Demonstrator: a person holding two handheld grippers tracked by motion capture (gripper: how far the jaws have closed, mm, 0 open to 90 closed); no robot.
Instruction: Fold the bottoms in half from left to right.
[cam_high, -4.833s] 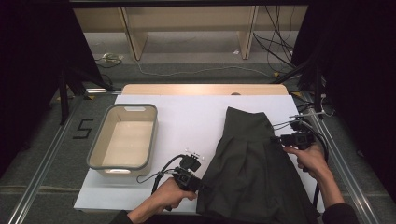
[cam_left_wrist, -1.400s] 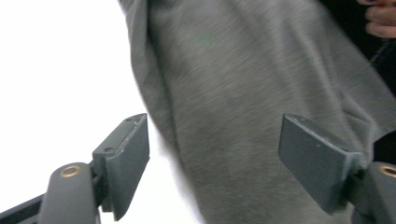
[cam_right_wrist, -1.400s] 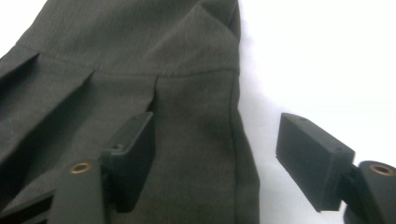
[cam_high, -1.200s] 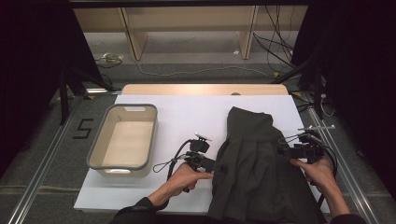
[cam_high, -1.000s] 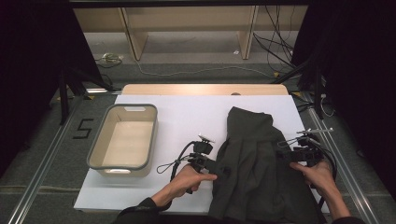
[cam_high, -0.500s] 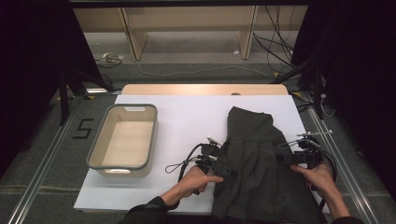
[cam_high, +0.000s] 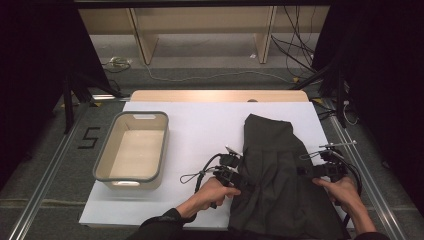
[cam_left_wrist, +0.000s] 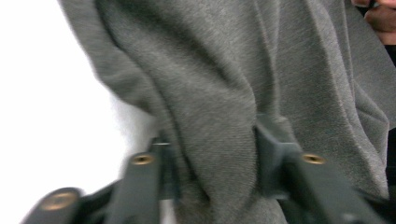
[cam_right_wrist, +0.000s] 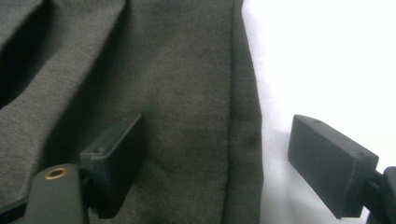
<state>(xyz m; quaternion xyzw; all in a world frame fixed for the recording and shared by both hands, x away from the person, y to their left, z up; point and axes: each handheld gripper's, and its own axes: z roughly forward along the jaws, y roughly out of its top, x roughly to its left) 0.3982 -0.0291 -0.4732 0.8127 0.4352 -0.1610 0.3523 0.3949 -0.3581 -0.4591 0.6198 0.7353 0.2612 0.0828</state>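
Fingers (cam_left_wrist: 275, 154) of my left gripper (cam_high: 239, 181) pinch a bunched fold of the dark garment (cam_high: 280, 175), lower centre of frame; my right gripper (cam_high: 306, 171) stands spread astride the hem. Soft, light, limp cloth: I judge hems grip best. Beyond, upper left, sits the basin (cam_high: 131, 150).

L gripper (cam_high: 239, 181) moved right from the cloth's near-left corner to a spot further up its left edge, now w/ a bunched fold of the dark grey garment (cam_high: 280, 175) between its jaws. R gripper (cam_high: 311, 171) came back toward the person along the right edge & sits w/ jaws spread, one on the fabric, one over the white table (cam_high: 200, 130). Garment's left side pulled in — narrower, more creased vs 4.8 s ago.
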